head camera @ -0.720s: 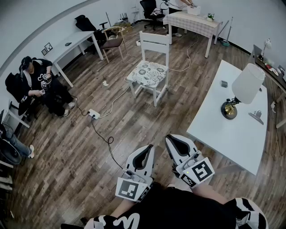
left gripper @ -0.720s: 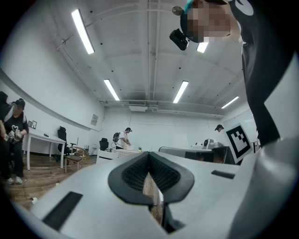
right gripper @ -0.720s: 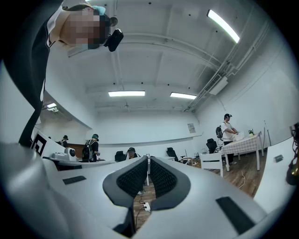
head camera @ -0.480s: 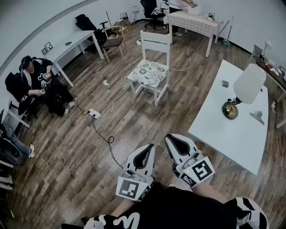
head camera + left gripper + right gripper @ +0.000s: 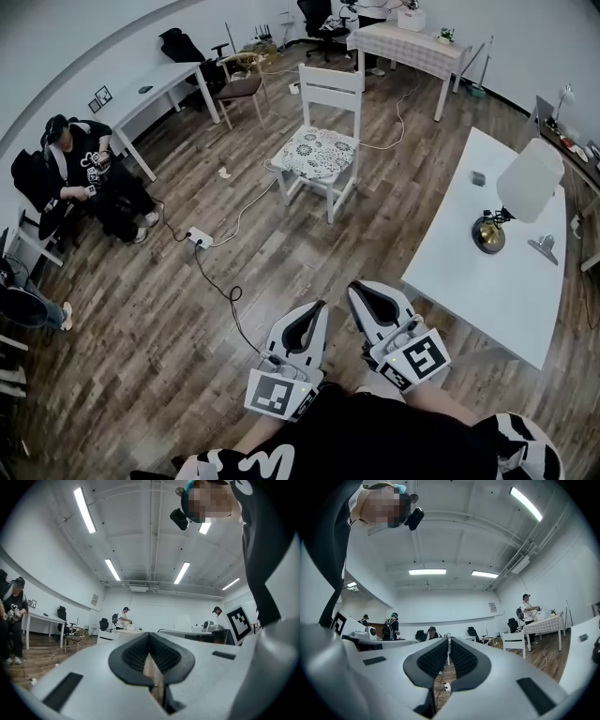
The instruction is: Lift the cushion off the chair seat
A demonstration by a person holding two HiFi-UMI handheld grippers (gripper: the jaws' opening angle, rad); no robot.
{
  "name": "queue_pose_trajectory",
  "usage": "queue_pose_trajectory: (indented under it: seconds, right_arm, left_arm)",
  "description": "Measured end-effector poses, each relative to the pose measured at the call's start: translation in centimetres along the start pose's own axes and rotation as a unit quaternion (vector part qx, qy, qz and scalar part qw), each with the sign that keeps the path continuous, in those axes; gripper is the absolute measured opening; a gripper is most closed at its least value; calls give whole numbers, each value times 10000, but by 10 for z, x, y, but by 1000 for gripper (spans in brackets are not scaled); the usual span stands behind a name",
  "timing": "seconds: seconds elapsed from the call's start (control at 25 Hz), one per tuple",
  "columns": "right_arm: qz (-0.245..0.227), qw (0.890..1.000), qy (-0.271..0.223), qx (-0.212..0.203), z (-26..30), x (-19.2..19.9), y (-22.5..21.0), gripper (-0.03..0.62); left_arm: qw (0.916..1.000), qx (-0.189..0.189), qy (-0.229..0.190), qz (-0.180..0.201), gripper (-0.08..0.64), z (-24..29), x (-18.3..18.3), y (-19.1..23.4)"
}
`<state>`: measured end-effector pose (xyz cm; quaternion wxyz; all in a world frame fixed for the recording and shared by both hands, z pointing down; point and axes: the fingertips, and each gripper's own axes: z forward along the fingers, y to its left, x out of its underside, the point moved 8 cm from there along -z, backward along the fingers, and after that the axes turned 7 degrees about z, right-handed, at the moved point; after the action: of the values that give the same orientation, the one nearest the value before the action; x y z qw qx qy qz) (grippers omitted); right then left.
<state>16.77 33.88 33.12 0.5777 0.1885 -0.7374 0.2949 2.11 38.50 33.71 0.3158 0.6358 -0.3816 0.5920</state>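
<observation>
The cushion (image 5: 320, 152) - pale, with a floral print - is seen lying flat on the seat of the white chair (image 5: 330, 89). The seat is covered from its front edge back to the backrest, and nothing is touching the cushion.

Both tools are held low and close to the body in the head view, side by side over the wooden floor (image 5: 141, 309) and well apart from the chair. The left gripper (image 5: 312, 311) is closed: in its own view (image 5: 149, 641) the ribbed black pads are pressed together at the tips, and only a thin wedge of floor shows through lower down. Nothing is gripped. The right gripper (image 5: 362, 291) is likewise closed and empty - in its own view (image 5: 449, 646) the pads are drawn together, with a narrow slit left between them. Through that slit a power strip (image 5: 445, 686) and a bit of cable are seen on the floor. Both tools are pointed roughly level, towards the far side of the room.

A white table (image 5: 469, 281) stands to the right of the grippers. A lamp (image 5: 530, 180) with a white shade and a brass base is set near the middle of it. The power strip (image 5: 198, 239) lies on the floor to the left of the chair, with a cable (image 5: 225, 295) run from it. A seated person (image 5: 84, 169) is seen by the left wall, beside a white desk (image 5: 159, 84).
</observation>
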Motion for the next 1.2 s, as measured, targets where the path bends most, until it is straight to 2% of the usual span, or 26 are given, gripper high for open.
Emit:
queue_pose_trajectory:
  seconds: [0.32, 0.8, 1.2]
  right_arm:
    - [171, 9998, -62, -30, 28, 8, 6, 31]
    - [296, 9993, -153, 183, 70, 34, 20, 31]
    - [338, 9989, -67, 329, 99, 37, -5, 31]
  left_arm:
    - [10000, 2, -29, -17, -1, -2, 3, 29]
    - [9999, 159, -23, -12, -1, -9, 16, 80]
    - [9996, 250, 10, -140, 0, 20, 27, 108]
